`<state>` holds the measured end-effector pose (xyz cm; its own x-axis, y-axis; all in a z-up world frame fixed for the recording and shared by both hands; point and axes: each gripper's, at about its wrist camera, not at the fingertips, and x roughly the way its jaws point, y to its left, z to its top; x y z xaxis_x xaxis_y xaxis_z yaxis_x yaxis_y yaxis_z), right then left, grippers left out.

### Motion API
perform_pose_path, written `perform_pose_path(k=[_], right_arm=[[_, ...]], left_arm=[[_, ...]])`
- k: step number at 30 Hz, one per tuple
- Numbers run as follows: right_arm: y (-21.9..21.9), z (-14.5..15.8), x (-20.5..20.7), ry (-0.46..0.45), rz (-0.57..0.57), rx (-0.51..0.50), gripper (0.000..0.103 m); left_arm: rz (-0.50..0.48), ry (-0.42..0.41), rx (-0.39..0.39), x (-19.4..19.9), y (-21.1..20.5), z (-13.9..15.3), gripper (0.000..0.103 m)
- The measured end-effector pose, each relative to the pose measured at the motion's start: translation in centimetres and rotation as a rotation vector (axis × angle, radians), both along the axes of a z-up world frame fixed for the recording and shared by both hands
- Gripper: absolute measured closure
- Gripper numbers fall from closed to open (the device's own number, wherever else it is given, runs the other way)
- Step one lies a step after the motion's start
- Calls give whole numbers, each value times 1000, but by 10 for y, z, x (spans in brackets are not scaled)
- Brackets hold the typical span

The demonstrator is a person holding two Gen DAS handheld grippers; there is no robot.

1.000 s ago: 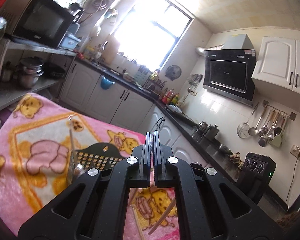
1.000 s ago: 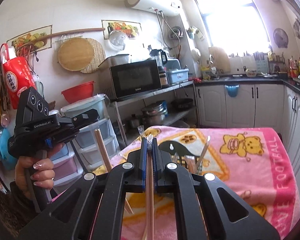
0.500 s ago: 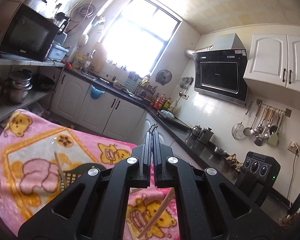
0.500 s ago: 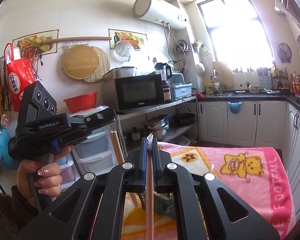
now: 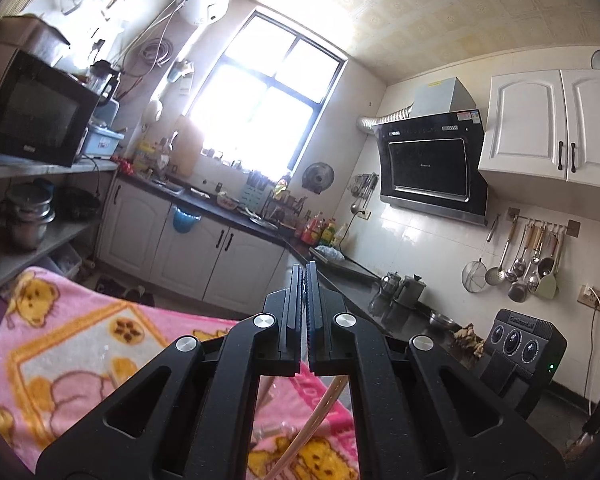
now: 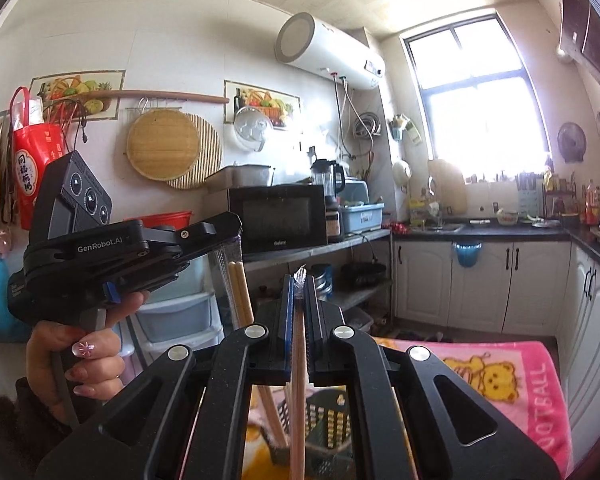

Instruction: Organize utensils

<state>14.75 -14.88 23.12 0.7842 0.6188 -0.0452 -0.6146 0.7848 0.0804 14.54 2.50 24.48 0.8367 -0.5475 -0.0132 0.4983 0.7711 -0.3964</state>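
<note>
Both grippers have tilted upward since a second ago: the black perforated utensil basket [image 6: 324, 420], plainly seen on the blanket before, has dropped out of the left wrist view and shows only low between the arms of the right gripper [image 6: 299, 280].

That right gripper has its jaws drawn narrow on a wooden chopstick in a clear wrapper [image 6: 298, 360], whose crimped tip pokes just above the fingertips while the shaft runs down towards the basket. The left gripper [image 5: 305, 270] is also nearly closed, with only a thin slit between the jaws. From its own camera a pale stick [image 5: 320, 412] slants below the jaws; whether the pads actually pinch it cannot be told there. In the right wrist view the left gripper [image 6: 220, 226] appears from the side, held in the person's hand [image 6: 76, 356] with painted nails, and a pair of wooden chopsticks [image 6: 240, 296] stands just under its jaws, running down behind the right gripper's arm into the basket area.

The pink bear-print blanket [image 5: 80, 348] covers the table below both tools. Beyond it stand a microwave [image 6: 278, 220] on a metal shelf, a white water heater [image 6: 328, 52] on the wall, a bright window [image 5: 268, 108], a black range hood [image 5: 428, 168] and ladles on a wall rail [image 5: 532, 256]. The right gripper's own black linkage hides most of the basket and the lower ends of all the chopsticks.
</note>
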Motion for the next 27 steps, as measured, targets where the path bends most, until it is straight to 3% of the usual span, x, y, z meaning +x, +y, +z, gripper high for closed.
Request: perform_pose_path(k=[12,27], right_arm=[[7,18,38,-71,-59,3,98],[6,-29,79,27,-126,-22,98]], left_arm=[[111,-15,15,28,16,12,103],[163,111,6,69,29,-46,103]])
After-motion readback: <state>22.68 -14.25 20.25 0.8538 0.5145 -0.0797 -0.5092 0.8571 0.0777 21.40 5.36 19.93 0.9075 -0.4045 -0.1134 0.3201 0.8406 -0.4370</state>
